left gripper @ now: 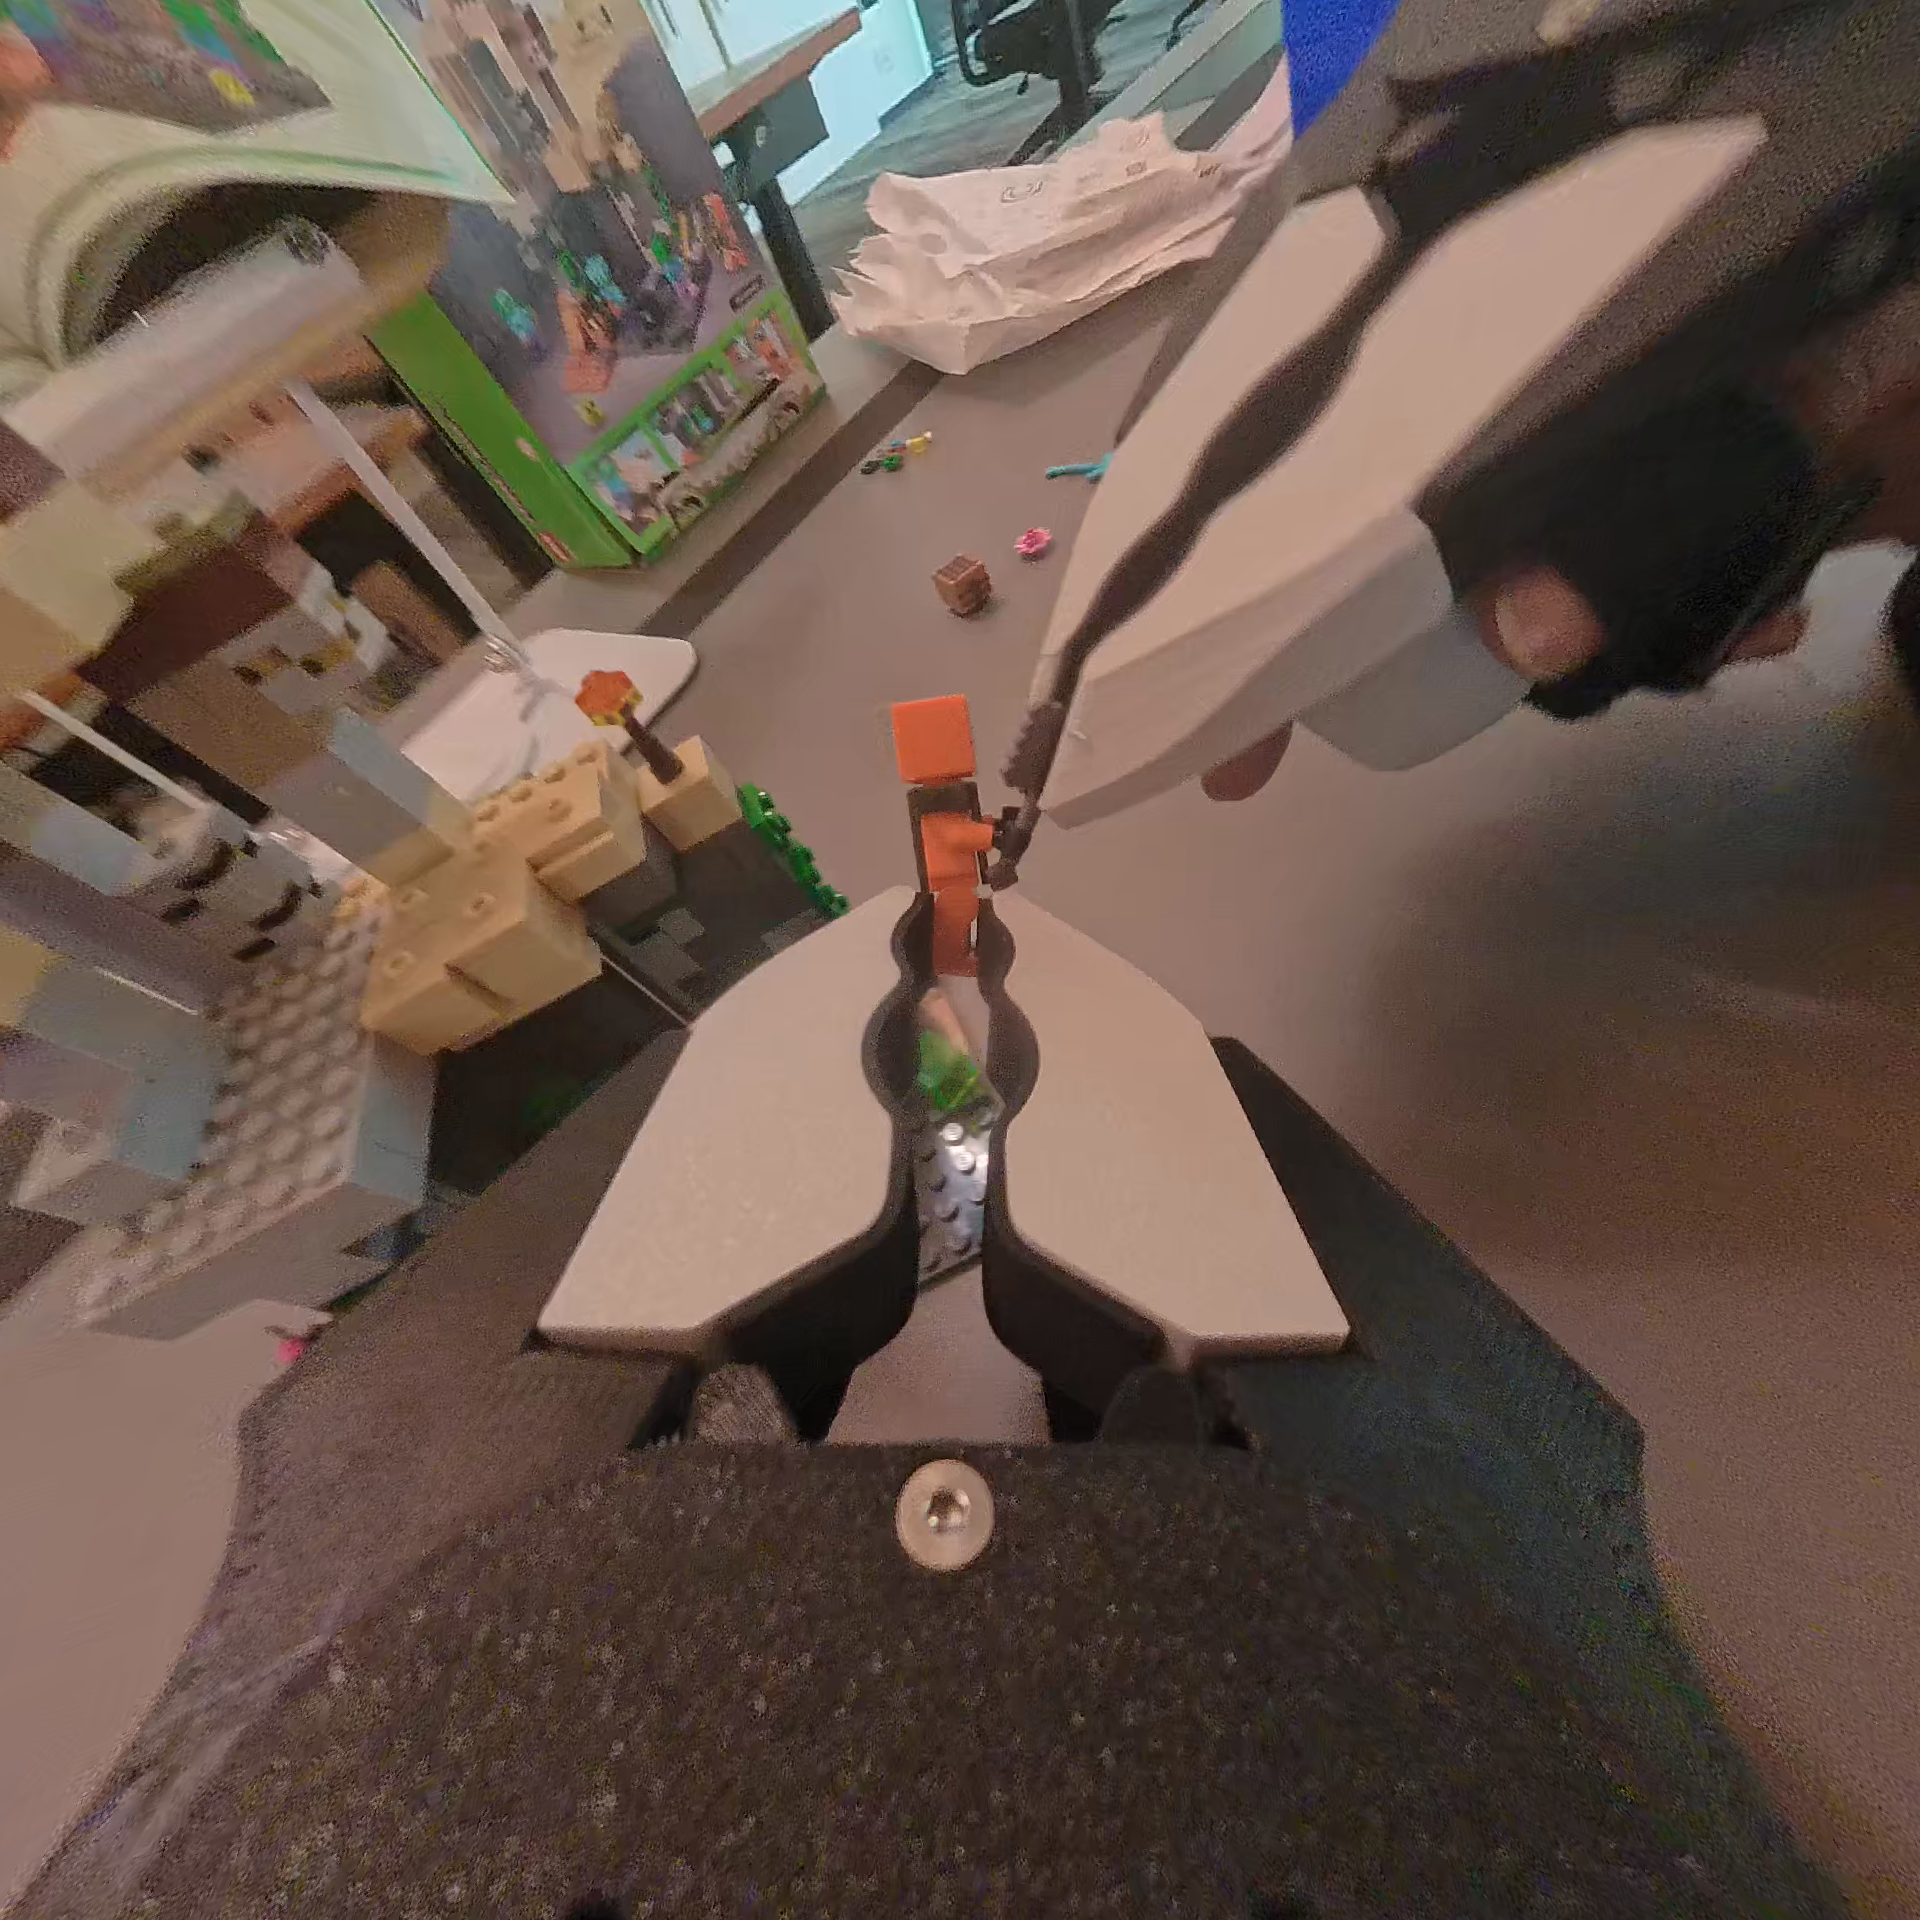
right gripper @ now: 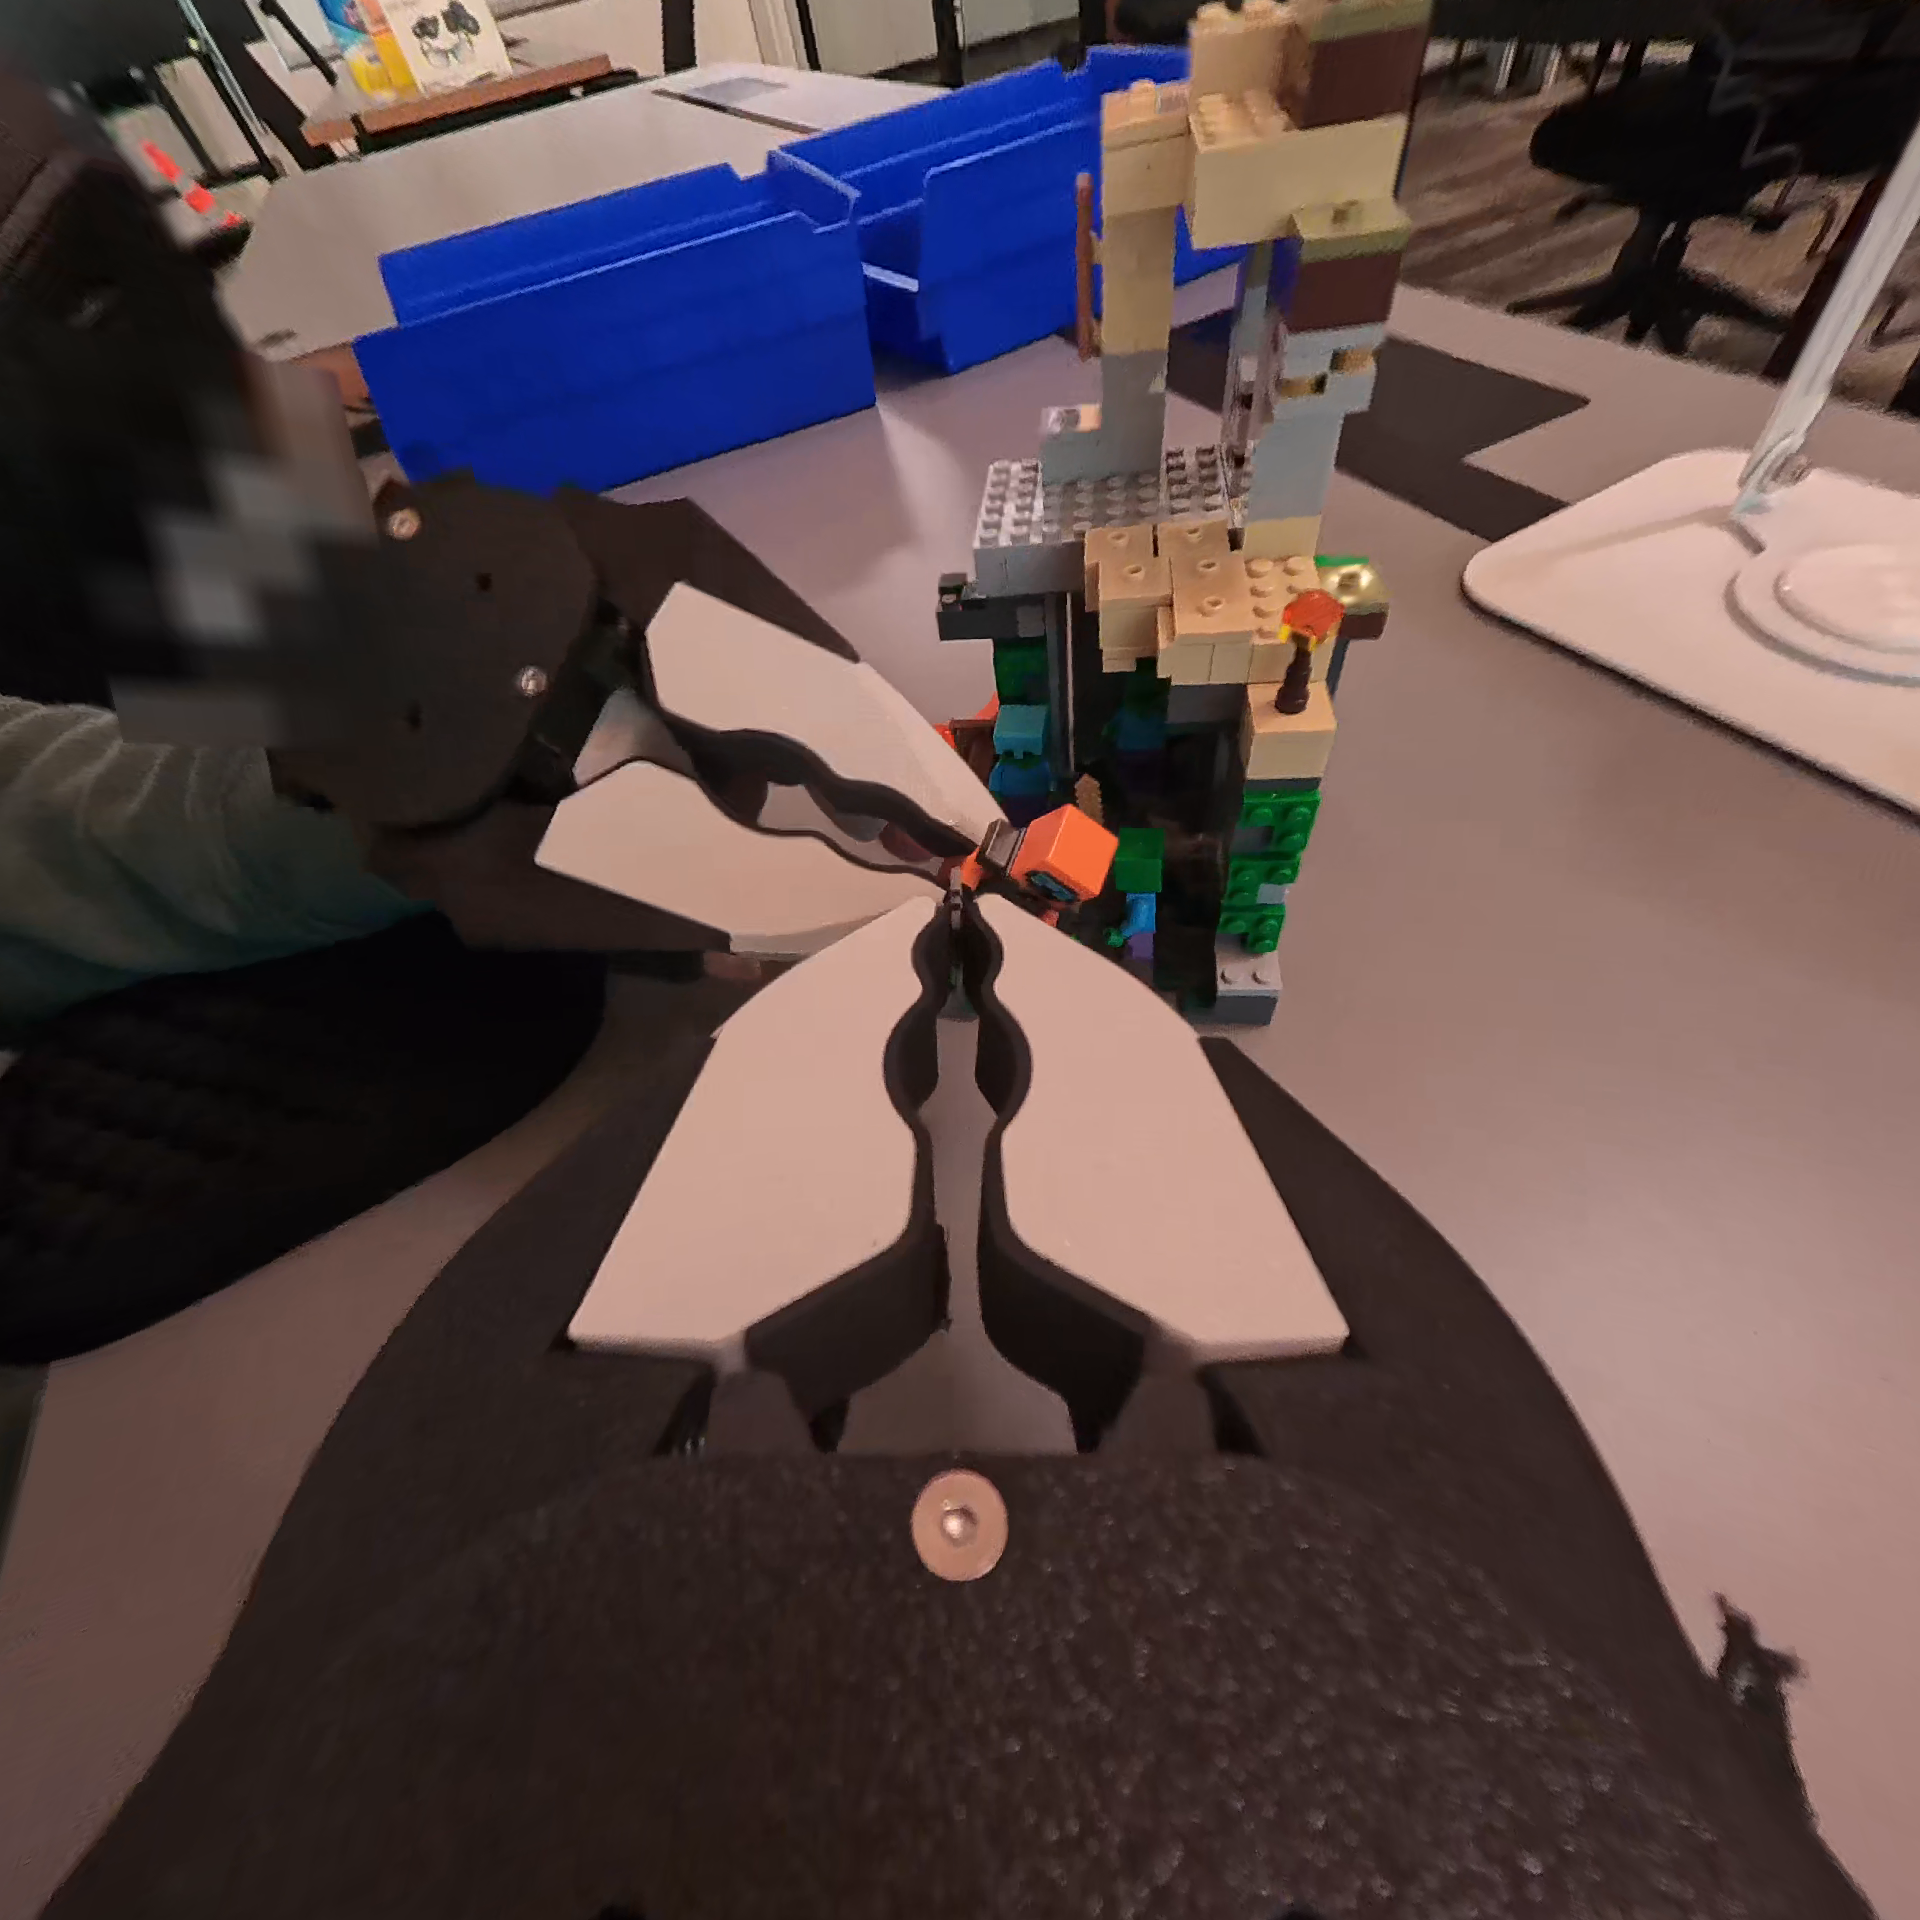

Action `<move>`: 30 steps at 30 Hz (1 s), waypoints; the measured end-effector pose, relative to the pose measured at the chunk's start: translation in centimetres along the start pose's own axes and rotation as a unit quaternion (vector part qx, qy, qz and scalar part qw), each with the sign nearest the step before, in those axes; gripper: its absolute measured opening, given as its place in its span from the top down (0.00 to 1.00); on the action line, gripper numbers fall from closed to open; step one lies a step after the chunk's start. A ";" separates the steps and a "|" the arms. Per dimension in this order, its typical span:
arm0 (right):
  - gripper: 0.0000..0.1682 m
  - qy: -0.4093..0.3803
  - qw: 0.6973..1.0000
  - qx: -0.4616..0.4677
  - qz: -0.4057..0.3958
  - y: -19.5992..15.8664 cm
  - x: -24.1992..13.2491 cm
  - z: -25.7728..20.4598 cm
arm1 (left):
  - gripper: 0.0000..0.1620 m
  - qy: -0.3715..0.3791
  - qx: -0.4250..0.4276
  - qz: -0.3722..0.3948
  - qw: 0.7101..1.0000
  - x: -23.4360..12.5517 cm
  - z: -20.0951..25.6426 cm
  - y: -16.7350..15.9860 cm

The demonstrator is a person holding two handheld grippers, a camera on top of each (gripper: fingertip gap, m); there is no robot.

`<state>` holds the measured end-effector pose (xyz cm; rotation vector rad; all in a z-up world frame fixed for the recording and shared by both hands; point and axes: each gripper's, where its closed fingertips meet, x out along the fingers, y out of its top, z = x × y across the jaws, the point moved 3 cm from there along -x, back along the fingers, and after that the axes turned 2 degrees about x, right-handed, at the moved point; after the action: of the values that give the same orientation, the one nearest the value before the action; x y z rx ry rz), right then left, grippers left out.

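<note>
My left gripper [left gripper: 951,912] is shut on the legs of an orange block-headed minifigure [left gripper: 935,743] and holds it above the grey table. In the right wrist view, the left gripper [right gripper: 971,847] comes in from the left with the figure [right gripper: 1060,847] lying sideways at its tips. My right gripper [right gripper: 956,916] is shut on a small thin dark piece [right gripper: 956,896]. In the left wrist view, the right gripper [left gripper: 1029,774] reaches in from the upper right and holds that dark piece [left gripper: 1010,842] against the figure's hand. A person's hand grips its handle.
A tall brick build [right gripper: 1195,582] of tan, grey and green bricks stands just behind the figure, also at the left [left gripper: 488,914]. Blue bins [right gripper: 623,332], a white lamp base [right gripper: 1662,603], a green toy box [left gripper: 623,364], white paper bags [left gripper: 1039,239] and loose small pieces [left gripper: 961,587] are on the table. The grippers are tip to tip, or close to it. The white lamp base [right gripper: 1662,603] lies around 30 centimetres away from my left fingertips.
</note>
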<state>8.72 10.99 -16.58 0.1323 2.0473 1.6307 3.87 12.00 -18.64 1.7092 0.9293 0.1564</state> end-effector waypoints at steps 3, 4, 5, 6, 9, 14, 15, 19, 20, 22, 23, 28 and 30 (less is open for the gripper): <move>0.99 -0.014 0.997 -0.075 0.009 -0.1 -0.1 -0.3 | 0.95 -0.034 -0.055 0.001 0.998 0.0 0.1 -0.1; 0.99 -0.016 0.995 -0.094 0.013 -0.2 -0.1 -0.3 | 0.95 -0.041 -0.068 0.003 0.997 0.0 0.0 -0.2; 0.99 -0.015 0.994 -0.104 0.016 -0.2 -0.2 -0.3 | 0.95 -0.051 -0.084 0.006 0.995 0.0 -0.1 -0.2; 0.99 -0.010 0.994 -0.106 0.019 -0.2 -0.2 -0.3 | 0.95 -0.058 -0.097 0.008 0.994 0.0 -0.1 -0.2; 0.99 0.007 0.991 -0.128 0.031 0.0 -0.7 -0.5 | 0.95 -0.070 -0.123 0.015 0.990 -0.1 -0.2 -0.1; 0.99 -0.008 0.988 -0.129 0.079 1.5 -3.5 0.2 | 0.95 -0.036 -0.162 0.029 0.986 -1.1 -3.0 -0.6; 0.99 -0.021 0.989 -0.123 0.086 1.7 -3.9 0.8 | 0.95 -0.035 -0.146 0.033 0.988 -1.0 -2.6 -0.2; 0.99 -0.093 0.987 -0.094 0.096 1.9 -5.7 4.5 | 0.95 -0.042 -0.124 0.046 0.990 -0.7 -1.4 0.7; 0.99 -0.118 0.985 -0.086 0.095 1.8 -6.2 5.7 | 0.95 -0.041 -0.129 0.045 0.990 -0.8 -1.5 0.6; 0.99 -0.188 0.977 -0.067 0.079 1.3 -7.4 8.8 | 0.95 -0.031 -0.140 0.038 0.989 -0.7 -1.8 0.1; 0.99 -0.229 0.970 -0.055 0.063 0.9 -8.2 10.8 | 0.95 -0.023 -0.139 0.033 0.989 -0.7 -2.0 -0.1; 0.99 -0.354 0.935 0.000 -0.007 -1.6 -10.6 19.5 | 0.95 0.017 -0.114 0.010 0.993 -0.4 -2.4 -0.7; 0.99 -0.380 0.924 0.008 -0.035 -2.2 -10.7 22.4 | 0.95 0.029 -0.105 0.004 0.994 -0.4 -2.5 -0.8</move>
<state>28.56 26.07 -18.37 0.5921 1.4375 1.2376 1.83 13.70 -18.33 1.5206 0.9160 0.3000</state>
